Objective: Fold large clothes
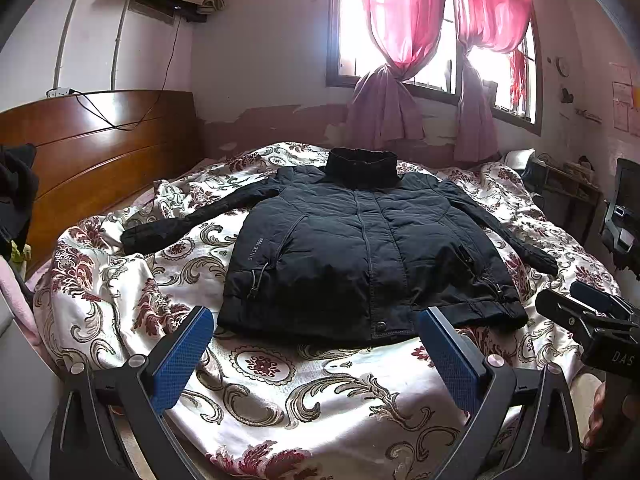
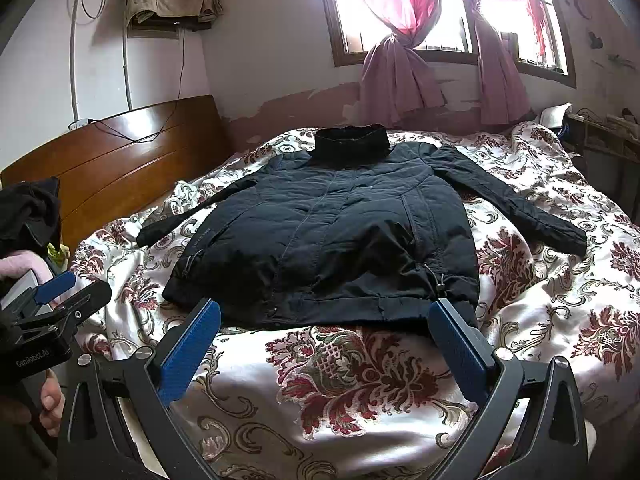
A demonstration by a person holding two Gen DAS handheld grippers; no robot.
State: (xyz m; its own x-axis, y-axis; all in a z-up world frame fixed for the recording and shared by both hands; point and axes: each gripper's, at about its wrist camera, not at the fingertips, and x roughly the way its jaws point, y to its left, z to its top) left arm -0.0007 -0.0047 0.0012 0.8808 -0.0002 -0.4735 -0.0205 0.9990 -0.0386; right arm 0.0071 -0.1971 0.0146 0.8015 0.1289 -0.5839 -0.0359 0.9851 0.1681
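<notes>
Here, a black jacket point(image 1: 372, 248) lies spread flat on the bed point(image 1: 280, 396); left gripper point(image 1: 316, 356) and right gripper point(image 2: 326, 354) hover near its hem, jaws wide apart, empty.

Bed point(image 1: 280, 412) with floral quilt, one black jacket laid out on it.

Wide bed under a glossy cream satin quilt point(image 2: 540, 320) printed with dark red and olive scrollwork – surface rumpled, bunched along the left edge. Curved brown wooden headboard point(image 1: 92, 140) at the left end. Directly on the quilt: black padded zip-front jacket point(image 1: 360, 248), front up, high collar toward the window wall, hem toward the near edge, both sleeves spread out sideways and lying flat on the fabric. Dark crumpled cloth point(image 2: 28, 216) sits by the headboard – whether it rests on the bed is unclear.
</notes>
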